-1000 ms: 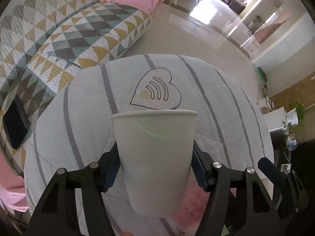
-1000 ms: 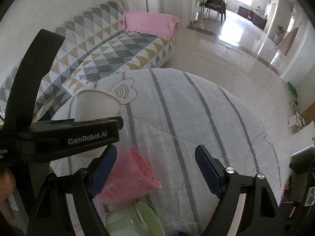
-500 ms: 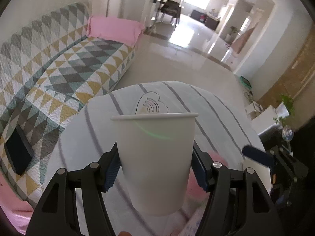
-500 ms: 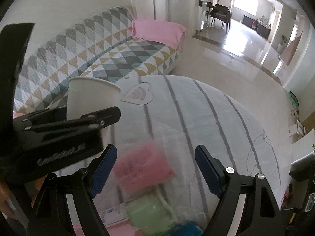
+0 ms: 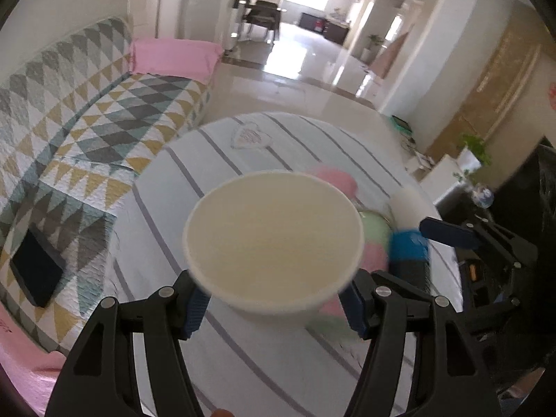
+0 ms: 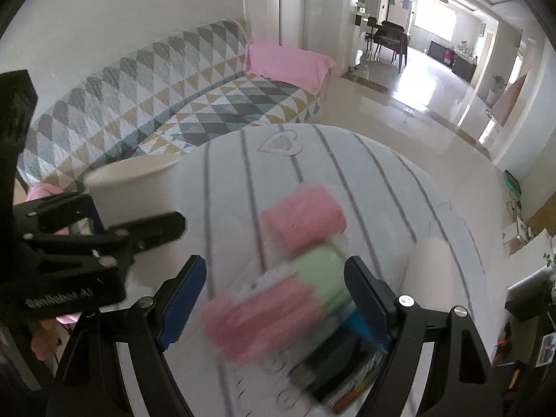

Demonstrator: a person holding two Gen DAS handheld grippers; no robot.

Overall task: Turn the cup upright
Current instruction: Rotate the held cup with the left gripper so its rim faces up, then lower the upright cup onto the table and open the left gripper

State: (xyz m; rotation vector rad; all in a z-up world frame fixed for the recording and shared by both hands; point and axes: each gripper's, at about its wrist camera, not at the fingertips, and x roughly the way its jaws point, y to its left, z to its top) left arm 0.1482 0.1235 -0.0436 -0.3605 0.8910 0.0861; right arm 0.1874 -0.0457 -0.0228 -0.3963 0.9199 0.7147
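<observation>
Striped quilted table (image 5: 264,354) under empty paper cup (image 5: 274,239), clenched by left hand-held gripper (image 5: 274,307); right hand-held gripper (image 6: 278,299) released.

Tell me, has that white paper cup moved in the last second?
Yes. Held in the left tool, the white paper cup has tipped: its open mouth now faces the camera, and the heart patch on the striped cloth sits farther above its rim.

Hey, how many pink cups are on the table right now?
2: one pink cup behind the green cup, another nearer, seen between the right fingers. Motion blur may hide more.
</observation>
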